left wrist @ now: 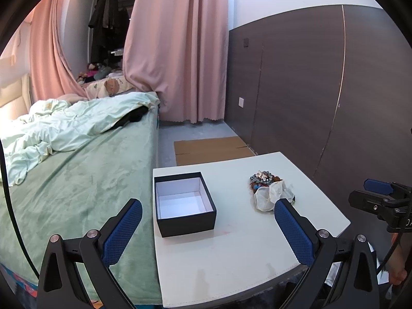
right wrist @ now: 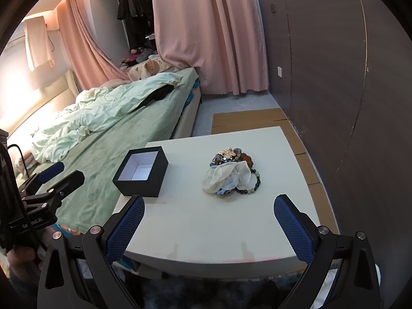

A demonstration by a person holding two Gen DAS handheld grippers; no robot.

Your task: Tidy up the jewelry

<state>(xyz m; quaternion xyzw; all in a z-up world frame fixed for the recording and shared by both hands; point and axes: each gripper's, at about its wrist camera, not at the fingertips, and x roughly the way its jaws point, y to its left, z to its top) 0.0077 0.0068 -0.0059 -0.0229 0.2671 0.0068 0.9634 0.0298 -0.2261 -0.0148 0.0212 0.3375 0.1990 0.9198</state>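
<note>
An open black box (left wrist: pixel 184 203) with a white, empty inside stands on the left part of the white table (left wrist: pixel 231 257); it also shows in the right wrist view (right wrist: pixel 141 171). A pile of jewelry (left wrist: pixel 269 186) with beads, a brooch and a sheer white pouch lies to its right, also seen in the right wrist view (right wrist: pixel 231 173). My left gripper (left wrist: pixel 208 204) is open and empty, held above the table's near edge. My right gripper (right wrist: pixel 209 200) is open and empty, short of the pile. A beaded bracelet (right wrist: pixel 253 185) lies at the pile's right side.
A bed with a green cover (left wrist: pixel 77 180) touches the table's left side. Flattened cardboard (left wrist: pixel 211 150) lies on the floor beyond the table. A dark panelled wall (left wrist: pixel 309 90) runs along the right. Pink curtains (left wrist: pixel 177 51) hang at the back.
</note>
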